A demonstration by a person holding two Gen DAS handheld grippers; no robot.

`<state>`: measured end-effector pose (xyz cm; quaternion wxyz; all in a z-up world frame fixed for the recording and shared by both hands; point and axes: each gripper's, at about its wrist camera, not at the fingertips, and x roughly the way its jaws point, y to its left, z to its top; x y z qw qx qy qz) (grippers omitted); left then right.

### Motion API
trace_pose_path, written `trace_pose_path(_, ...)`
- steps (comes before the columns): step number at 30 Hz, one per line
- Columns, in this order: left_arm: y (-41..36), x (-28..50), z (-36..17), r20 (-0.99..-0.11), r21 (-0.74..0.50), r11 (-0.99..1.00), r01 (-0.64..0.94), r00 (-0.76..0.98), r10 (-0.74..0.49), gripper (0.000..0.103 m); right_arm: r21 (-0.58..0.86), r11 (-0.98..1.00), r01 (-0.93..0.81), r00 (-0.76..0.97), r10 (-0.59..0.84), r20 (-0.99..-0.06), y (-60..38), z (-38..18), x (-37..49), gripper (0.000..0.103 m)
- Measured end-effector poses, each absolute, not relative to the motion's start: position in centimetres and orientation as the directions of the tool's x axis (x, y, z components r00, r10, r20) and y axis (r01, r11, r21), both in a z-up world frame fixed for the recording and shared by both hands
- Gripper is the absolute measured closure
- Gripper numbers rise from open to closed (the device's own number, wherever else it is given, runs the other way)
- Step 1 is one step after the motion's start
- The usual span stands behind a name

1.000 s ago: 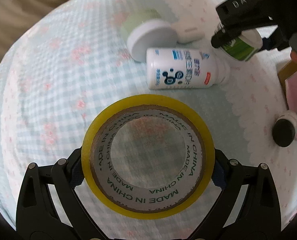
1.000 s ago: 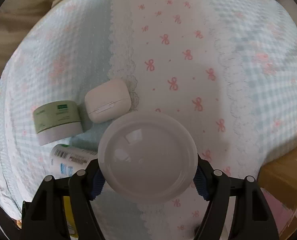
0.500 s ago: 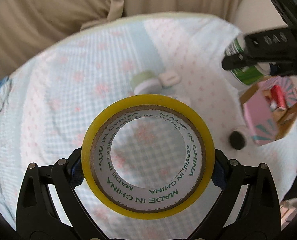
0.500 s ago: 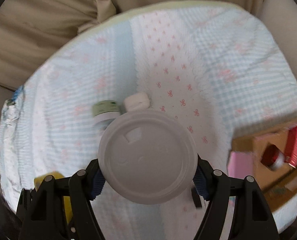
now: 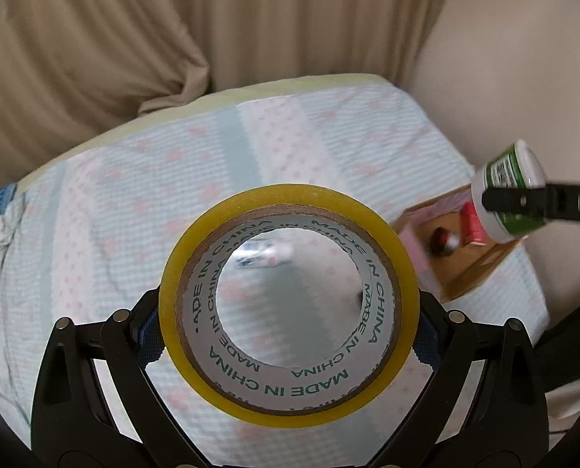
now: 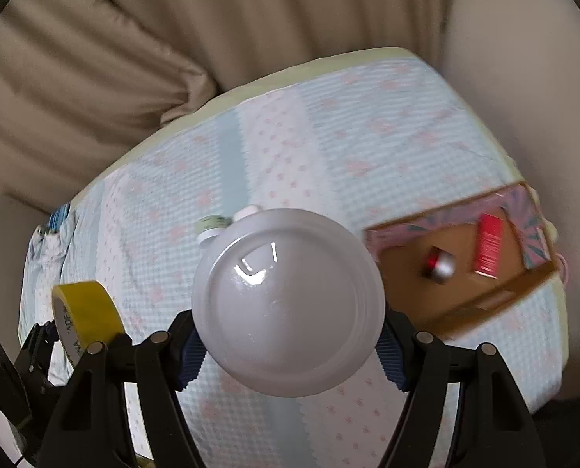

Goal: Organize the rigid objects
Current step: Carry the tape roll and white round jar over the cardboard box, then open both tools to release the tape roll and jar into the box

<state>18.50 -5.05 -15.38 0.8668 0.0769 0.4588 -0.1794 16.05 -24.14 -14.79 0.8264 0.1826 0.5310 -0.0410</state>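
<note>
My left gripper (image 5: 290, 327) is shut on a yellow tape roll (image 5: 290, 202), held flat side toward the camera, high above the bed. The same roll (image 6: 83, 308) shows at the lower left of the right wrist view. My right gripper (image 6: 290, 351) is shut on a white jar (image 6: 288, 292) whose round end faces the camera. From the left wrist view this jar (image 5: 504, 179) shows a green label, with one black finger (image 5: 524, 201) across it, above the cardboard box (image 5: 465, 277).
The open cardboard box (image 6: 496, 300) with pink flaps holds a red tube (image 6: 488, 249) and a small red-and-silver item (image 6: 438, 265). On the blue-and-pink bedcover (image 6: 329, 136) lie a green-and-white jar (image 6: 211, 226), a white case (image 6: 247, 210) and a white bottle (image 5: 262, 253). Beige curtains hang behind.
Both grippers have risen well above the bed with their loads. The things on the cover look smaller, and the box and curtains have come into view.
</note>
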Motion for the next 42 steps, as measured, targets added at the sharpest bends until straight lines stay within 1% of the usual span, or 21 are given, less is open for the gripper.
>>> trace_pose_path(4, -10.6, 17.7, -13.5, -0.809, -0.047, 0.905, 0.423, 0.515, -0.283, 0.007, 0.241, 0.924, 0.297, 0.43, 0.096, -0.898, -28.4, -14.1, 13.9, 0.034)
trace_pose_path(9, -17.6, 17.4, -13.8, -0.817, -0.085, 0.872, 0.482, 0.468, -0.338, 0.007, 0.225, 0.909, 0.35, 0.413, 0.066, -0.908, -35.0, -14.4, 11.9, 0.034)
trace_pose_path(15, -25.3, 17.7, -16.3, -0.85, -0.116, 0.844, 0.524, 0.387, -0.358, 0.007, 0.211, 0.887, 0.41, 0.381, 0.044, -0.924, -41.8, -15.5, 10.4, 0.035)
trace_pose_path(20, -30.6, 18.8, -19.9, -0.882, -0.116, 0.825, 0.553, 0.325, -0.342, 0.007, 0.207, 0.873, 0.442, 0.34, 0.051, -0.939, -47.0, -17.7, 10.8, 0.035)
trace_pose_path(24, -34.9, 19.5, -23.0, -0.908, -0.099, 0.808, 0.581, 0.279, -0.312, 0.007, 0.195, 0.87, 0.453, 0.301, 0.056, -0.952, -50.4, -20.5, 11.6, 0.035)
trace_pose_path(28, -38.0, 20.6, -26.3, -0.932, -0.081, 0.79, 0.608, 0.234, -0.276, 0.007, 0.221, 0.857, 0.466, 0.264, 0.104, -0.959, -52.7, -23.6, 12.5, 0.035)
trace_pose_path(31, -40.1, 21.4, -29.6, -0.954, -0.058, 0.783, 0.619, 0.197, -0.226, 0.007, 0.243, 0.844, 0.479, 0.234, 0.144, -0.961, -54.1, -26.3, 13.1, 0.035)
trace_pose_path(38, -42.2, 22.8, -36.5, -0.987, -0.033, 0.771, 0.636, 0.101, -0.126, 0.007, 0.29, 0.816, 0.501, 0.184, 0.227, -0.956, -55.1, -31.5, 14.2, 0.036)
trace_pose_path(40, -42.4, 23.0, -38.1, -0.994, -0.011, 0.764, 0.646, 0.078, -0.081, 0.007, 0.307, 0.807, 0.504, 0.183, 0.248, -0.951, -55.0, -32.6, 14.5, 0.037)
trace_pose_path(42, -42.5, 23.0, -38.6, -0.996, -0.002, 0.76, 0.65, 0.068, -0.061, 0.007, 0.308, 0.801, 0.514, 0.156, 0.266, -0.951, -55.0, -33.7, 14.6, 0.037)
